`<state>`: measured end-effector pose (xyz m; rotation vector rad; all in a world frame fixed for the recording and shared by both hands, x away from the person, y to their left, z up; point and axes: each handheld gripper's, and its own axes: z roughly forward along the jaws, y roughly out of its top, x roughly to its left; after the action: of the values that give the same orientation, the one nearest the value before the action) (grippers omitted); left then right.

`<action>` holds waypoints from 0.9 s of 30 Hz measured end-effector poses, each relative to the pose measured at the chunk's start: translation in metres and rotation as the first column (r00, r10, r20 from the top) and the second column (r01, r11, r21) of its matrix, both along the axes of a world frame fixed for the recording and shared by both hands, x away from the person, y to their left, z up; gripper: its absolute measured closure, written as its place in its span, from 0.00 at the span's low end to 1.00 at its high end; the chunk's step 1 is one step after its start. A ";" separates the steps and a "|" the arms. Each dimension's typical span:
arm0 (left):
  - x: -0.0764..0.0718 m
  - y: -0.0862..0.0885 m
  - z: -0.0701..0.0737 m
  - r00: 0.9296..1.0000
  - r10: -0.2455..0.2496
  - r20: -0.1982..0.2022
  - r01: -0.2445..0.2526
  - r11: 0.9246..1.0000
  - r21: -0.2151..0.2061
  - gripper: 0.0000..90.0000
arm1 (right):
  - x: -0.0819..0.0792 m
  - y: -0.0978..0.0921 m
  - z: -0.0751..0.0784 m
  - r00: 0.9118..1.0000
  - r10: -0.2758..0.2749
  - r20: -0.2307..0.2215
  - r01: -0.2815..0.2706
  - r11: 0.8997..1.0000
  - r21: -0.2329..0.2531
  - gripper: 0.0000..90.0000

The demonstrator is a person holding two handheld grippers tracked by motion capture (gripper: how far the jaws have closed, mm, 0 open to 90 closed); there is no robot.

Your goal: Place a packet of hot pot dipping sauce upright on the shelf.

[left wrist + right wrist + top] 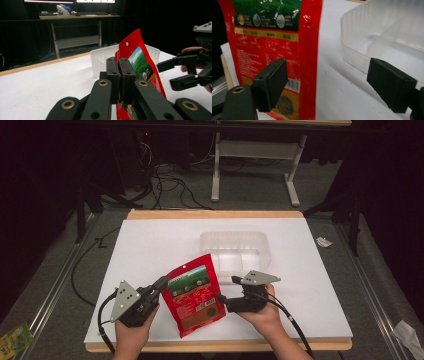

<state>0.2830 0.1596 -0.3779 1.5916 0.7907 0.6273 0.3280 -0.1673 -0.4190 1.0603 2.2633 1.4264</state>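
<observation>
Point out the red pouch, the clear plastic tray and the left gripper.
red pouch [194, 295]: high view, middle of its printed face.
clear plastic tray [235, 239]: high view, far rim.
left gripper [119, 75]: left gripper view, between its shut fingertips.

Your left gripper [162, 284], lower left of centre, pinches left edge of red pouch [194, 295]; pouch stands tilted at lower centre of white table [150, 245]. Your right gripper [222, 298], just right of pouch, jaws apart at its right edge. Clear plastic tray [235, 250] sits above pouch, centre frame.
</observation>
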 end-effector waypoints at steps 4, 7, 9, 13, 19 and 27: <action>-0.004 -0.003 0.003 1.000 -0.007 0.015 0.007 1.000 0.000 0.98 | 0.002 0.013 0.004 0.999 0.038 0.008 -0.038 0.999 0.020 0.23; -0.006 -0.005 0.004 1.000 -0.016 0.023 0.016 1.000 0.001 0.98 | 0.004 0.021 0.006 0.998 0.057 0.010 -0.057 0.998 0.038 0.27; -0.007 -0.006 0.005 1.000 -0.018 0.025 0.018 1.000 0.000 0.98 | 0.004 0.025 0.007 0.997 0.073 0.011 -0.073 0.996 0.048 0.32; -0.009 -0.007 0.006 0.999 -0.016 0.032 0.016 1.000 0.012 0.98 | 0.004 0.029 0.006 0.995 0.095 0.007 -0.095 0.993 0.067 0.47; -0.006 -0.004 0.003 1.000 0.000 0.011 0.000 1.000 0.003 0.98 | 0.000 0.029 0.005 0.995 0.095 0.027 -0.096 0.994 0.057 0.87; 0.003 0.003 -0.005 0.998 0.052 -0.043 -0.054 0.997 -0.047 0.78 | -0.007 0.030 0.003 0.989 0.128 0.076 -0.129 0.992 0.014 1.00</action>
<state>0.2856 0.1623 -0.3830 1.5482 0.8755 0.6105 0.3209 -0.1369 -0.4161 0.8652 2.3057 1.5139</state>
